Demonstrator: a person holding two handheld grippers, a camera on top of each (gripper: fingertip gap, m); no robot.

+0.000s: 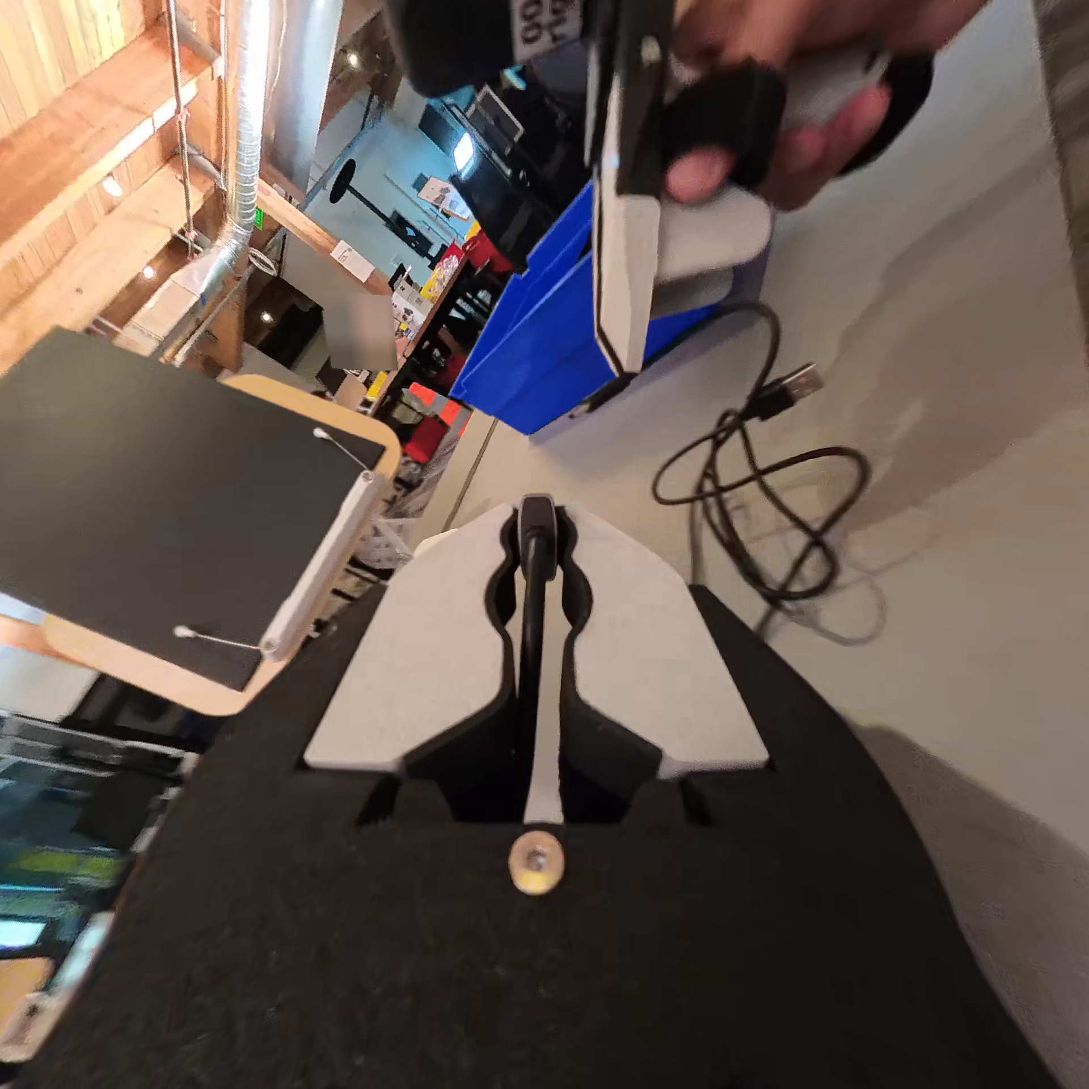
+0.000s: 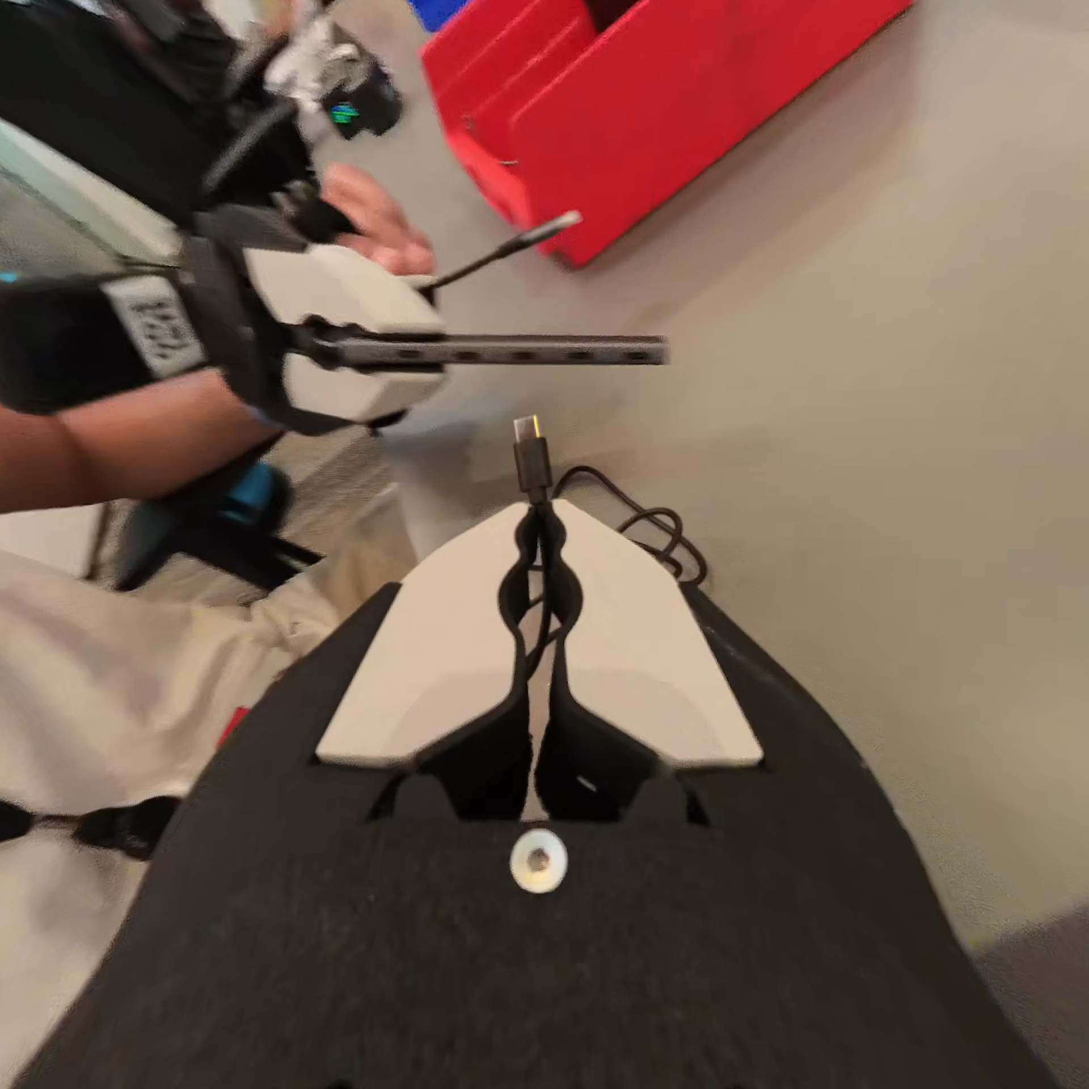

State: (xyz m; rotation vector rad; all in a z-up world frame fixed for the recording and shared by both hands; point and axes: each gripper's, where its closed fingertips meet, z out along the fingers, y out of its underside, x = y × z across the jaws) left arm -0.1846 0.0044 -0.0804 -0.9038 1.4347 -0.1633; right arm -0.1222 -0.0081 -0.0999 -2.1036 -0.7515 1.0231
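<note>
My left gripper [image 1: 536,510] is shut on a thin dark grey hub [image 1: 535,560], seen end-on between its white fingers. In the right wrist view the left gripper [image 2: 437,355] holds this hub [image 2: 560,355] level above the table, with a row of several ports facing me and a short tail cable [image 2: 507,247] sticking out behind. My right gripper [image 2: 539,508] is shut on a black cable just behind its small plug [image 2: 530,451], which points at the hub from a short way below. The cable's loose coil [image 1: 766,501] and its flat plug [image 1: 792,386] lie on the table. The right gripper also shows in the left wrist view [image 1: 619,359].
A blue bin [image 1: 530,359] stands on the pale table beyond the right gripper. A red bin [image 2: 677,118] stands behind the hub. A black board on a wooden plate [image 1: 147,501] is at the left. A person's hands and pale trousers [image 2: 147,677] are close by. Some 8 cm of space lies between my two pairs of fingers.
</note>
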